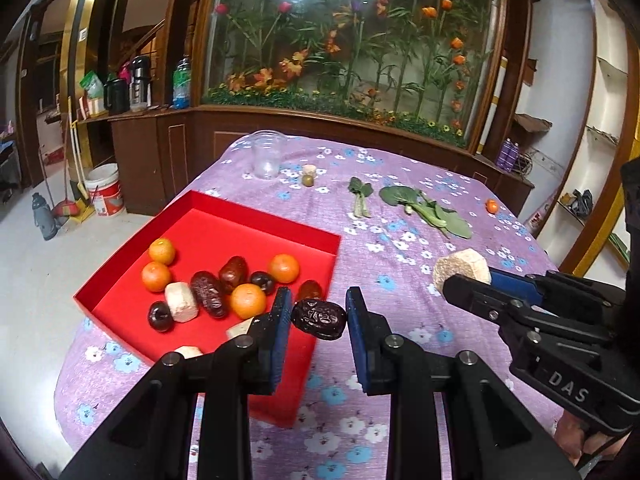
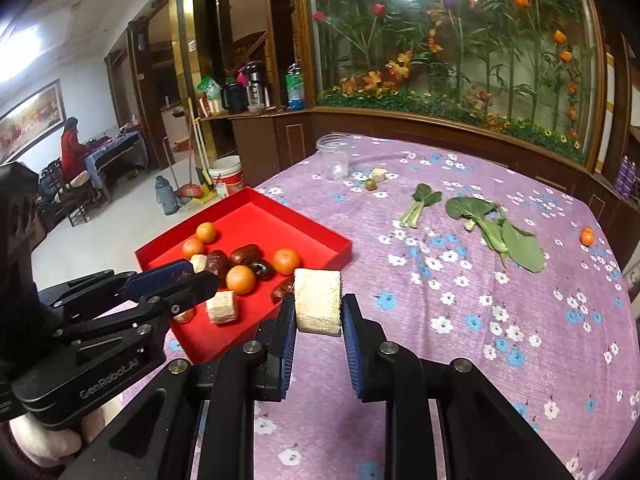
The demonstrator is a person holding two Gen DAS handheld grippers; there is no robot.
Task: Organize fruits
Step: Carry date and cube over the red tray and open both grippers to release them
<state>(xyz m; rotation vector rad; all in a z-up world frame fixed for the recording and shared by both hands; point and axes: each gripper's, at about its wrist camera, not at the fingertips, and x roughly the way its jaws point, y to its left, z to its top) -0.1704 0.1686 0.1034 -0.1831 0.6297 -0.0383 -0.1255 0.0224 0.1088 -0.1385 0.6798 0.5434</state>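
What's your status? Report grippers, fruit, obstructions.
Left hand-held gripper shut on date, above red box edge. Right hand-held gripper shut on pale chunk, beside box. Nothing in the way.

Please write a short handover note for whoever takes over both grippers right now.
Left gripper: shut on a dark date, held above the near right corner of the red box.
Right gripper: shut on a pale chunk, beside the box's right side.
Done: four oranges, dates, dark round fruits and pale chunks lie in the box.
Left: drop both held pieces in the box; then the small orange at the far right, and the green fruit and pale piece by the jar. Greens lie mid-table.
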